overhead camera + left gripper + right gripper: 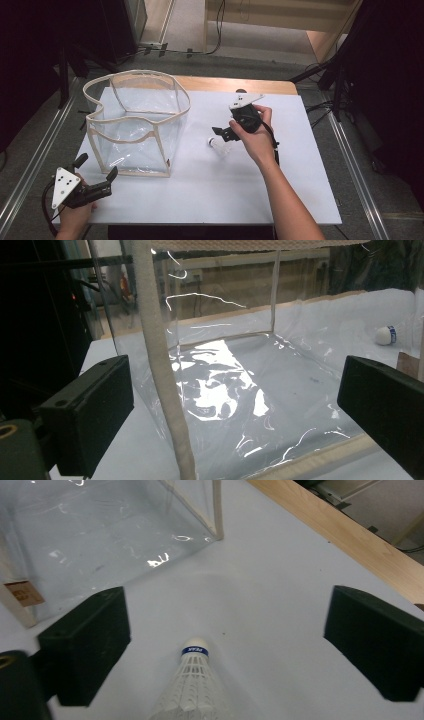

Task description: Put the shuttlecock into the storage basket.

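On my screen, the high view shows a white table top with a strip of bare wood along its far edge. Beyond this strip I see a grey floor, and a black cable runs over it toward the back of the room. There a low piece of light wooden furniture stands. One metal rail lies on the floor along the left side of the table, and another rail lies along the right side. Black stand legs reach down near the far right corner. A dark curtain hangs at the left.
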Motion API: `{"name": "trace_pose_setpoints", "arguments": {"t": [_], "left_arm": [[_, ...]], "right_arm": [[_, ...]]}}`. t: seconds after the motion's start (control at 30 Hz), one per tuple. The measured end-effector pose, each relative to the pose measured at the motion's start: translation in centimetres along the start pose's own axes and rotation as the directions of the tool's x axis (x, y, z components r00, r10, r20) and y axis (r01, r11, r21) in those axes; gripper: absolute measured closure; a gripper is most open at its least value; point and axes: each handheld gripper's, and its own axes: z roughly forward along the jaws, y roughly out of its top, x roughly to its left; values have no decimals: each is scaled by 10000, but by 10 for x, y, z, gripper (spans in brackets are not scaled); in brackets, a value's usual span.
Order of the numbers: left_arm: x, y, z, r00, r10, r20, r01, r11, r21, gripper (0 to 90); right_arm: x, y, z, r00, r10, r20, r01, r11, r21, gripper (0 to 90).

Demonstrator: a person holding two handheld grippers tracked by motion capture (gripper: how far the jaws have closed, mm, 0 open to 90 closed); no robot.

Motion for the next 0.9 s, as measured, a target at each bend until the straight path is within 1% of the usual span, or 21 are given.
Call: {"name": "trace_pose_setpoints", "arguments": {"t": [0.27,0.37,0.43,0.47,0.5,0.53,0.67,0.73,0.77,0.8,0.83,0.87,0.9], "left_arm": [[0,0,0,10000,6,4,-6,10000,3,23],[0,0,0,10000,11,16,-11,10000,-6,23],[0,0,0,10000,11,16,-11,10000,-2,23],[0,0,0,10000,11,16,-11,10000,-2,23],[0,0,0,10000,13,17,-13,10000,1,23],[0,0,0,10000,16,20,-16,10000,3,23],[0,0,0,10000,17,21,-17,10000,6,23],[0,0,0,10000,18,24,-18,10000,8,23],[0,0,0,10000,20,27,-20,10000,6,23],[0,0,0,10000,20,27,-20,10000,6,23],[0,0,0,10000,22,29,-22,10000,7,23],[0,0,0,10000,21,30,-21,10000,7,23],[0,0,0,10000,12,29,-12,10000,3,22]], "right_arm": [[-2,-1,11,9998,55,-180,-46,9986,528,46],[-2,0,15,9995,223,-214,-205,9967,790,47],[-3,0,17,9993,294,-215,-272,9951,956,74],[-3,0,19,9995,289,-143,-274,9948,977,116],[-3,1,20,9995,329,-18,-325,9936,1078,124],[-4,1,22,9994,335,-15,-331,9925,1174,125],[-3,3,30,9983,475,-343,-416,9868,1568,144],[-2,5,34,9975,584,-403,-501,9817,1835,178],[-2,5,36,9973,569,-459,-470,9799,1940,188],[-2,5,36,9973,569,-459,-470,9799,1940,188],[-1,6,40,9975,543,-456,-435,9765,2109,199],[-1,6,40,9975,543,-456,-435,9765,2109,199],[0,7,45,9974,548,-471,-424,9716,2328,206]]}}
